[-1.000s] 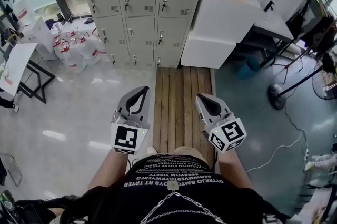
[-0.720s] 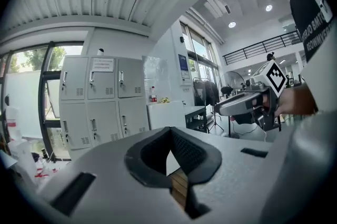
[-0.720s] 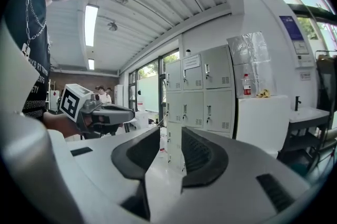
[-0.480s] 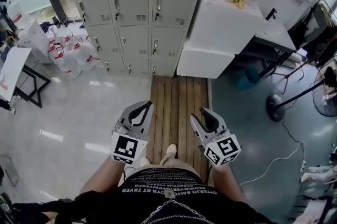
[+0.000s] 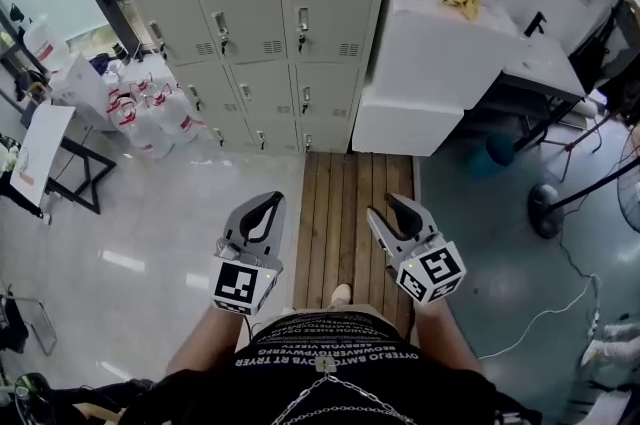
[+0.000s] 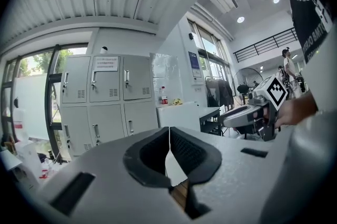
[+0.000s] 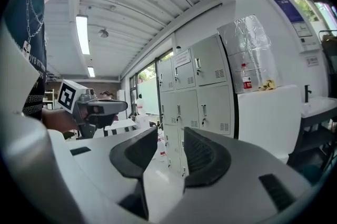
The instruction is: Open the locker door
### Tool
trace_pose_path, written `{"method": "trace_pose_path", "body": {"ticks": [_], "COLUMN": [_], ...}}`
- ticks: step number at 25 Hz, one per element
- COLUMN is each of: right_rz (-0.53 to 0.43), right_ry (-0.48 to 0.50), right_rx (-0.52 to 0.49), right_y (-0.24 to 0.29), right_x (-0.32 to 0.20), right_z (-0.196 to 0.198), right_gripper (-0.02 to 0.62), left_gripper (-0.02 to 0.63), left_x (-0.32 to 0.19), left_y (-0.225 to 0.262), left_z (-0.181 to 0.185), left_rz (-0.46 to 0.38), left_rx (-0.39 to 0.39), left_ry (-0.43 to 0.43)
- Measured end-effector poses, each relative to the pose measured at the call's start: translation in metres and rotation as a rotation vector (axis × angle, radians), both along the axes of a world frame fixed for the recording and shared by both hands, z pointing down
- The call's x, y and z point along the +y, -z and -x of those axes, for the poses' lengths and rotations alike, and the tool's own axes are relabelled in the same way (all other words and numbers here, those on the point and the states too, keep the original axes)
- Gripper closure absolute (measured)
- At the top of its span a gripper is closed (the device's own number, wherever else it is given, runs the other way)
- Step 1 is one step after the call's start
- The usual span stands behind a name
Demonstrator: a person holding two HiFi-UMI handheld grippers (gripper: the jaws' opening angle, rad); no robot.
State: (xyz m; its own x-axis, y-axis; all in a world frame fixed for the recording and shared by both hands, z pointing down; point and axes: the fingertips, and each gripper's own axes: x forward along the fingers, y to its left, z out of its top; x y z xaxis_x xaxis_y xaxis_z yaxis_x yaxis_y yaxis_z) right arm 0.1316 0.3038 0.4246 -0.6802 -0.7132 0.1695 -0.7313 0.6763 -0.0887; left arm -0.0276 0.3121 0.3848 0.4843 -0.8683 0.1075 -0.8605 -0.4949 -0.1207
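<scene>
Between the pads of the left gripper [image 6: 169, 136] there is no gap: its jaws are pressed together on nothing. The right gripper [image 7: 169, 138] has just been opening, and its jaws stand apart with only air between them. Both hang over the wooden boards [image 5: 350, 193], well apart from the grey lockers [image 5: 250, 23] ahead. All the doors in view are closed. A door like that is likely thin metal: hard, light, a bit slippery, and swinging on hinges. The small latch handle [image 5: 303, 20] near a door's edge looks like the best place to pinch and pull.
</scene>
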Motion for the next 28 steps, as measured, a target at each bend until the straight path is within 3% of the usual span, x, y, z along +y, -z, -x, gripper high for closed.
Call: {"method": "trace_pose_path", "body": {"ticks": [13, 22, 28], "right_rz": [0.009, 0.051, 0.077], "right_ry": [0.098, 0.170, 0.214], "right_rx": [-0.024, -0.045, -0.035], "right_y": [-0.001, -0.014, -0.030], "right_x": [-0.048, -0.054, -0.066], "right_z": [-0.030, -0.021, 0.009], "right_gripper": [0.460, 0.462, 0.462], "left_gripper": [0.612, 0.612, 0.612], "left_x": [-0.030, -0.019, -0.031], "left_y": [0.003, -0.024, -0.048], "left_z": [-0.036, -0.017, 0.009], "left_rz": [0.016, 0.086, 0.117], "left_rx": [0.004, 0.016, 0.045], "left_ry": [0.090, 0.179, 0.207]}}
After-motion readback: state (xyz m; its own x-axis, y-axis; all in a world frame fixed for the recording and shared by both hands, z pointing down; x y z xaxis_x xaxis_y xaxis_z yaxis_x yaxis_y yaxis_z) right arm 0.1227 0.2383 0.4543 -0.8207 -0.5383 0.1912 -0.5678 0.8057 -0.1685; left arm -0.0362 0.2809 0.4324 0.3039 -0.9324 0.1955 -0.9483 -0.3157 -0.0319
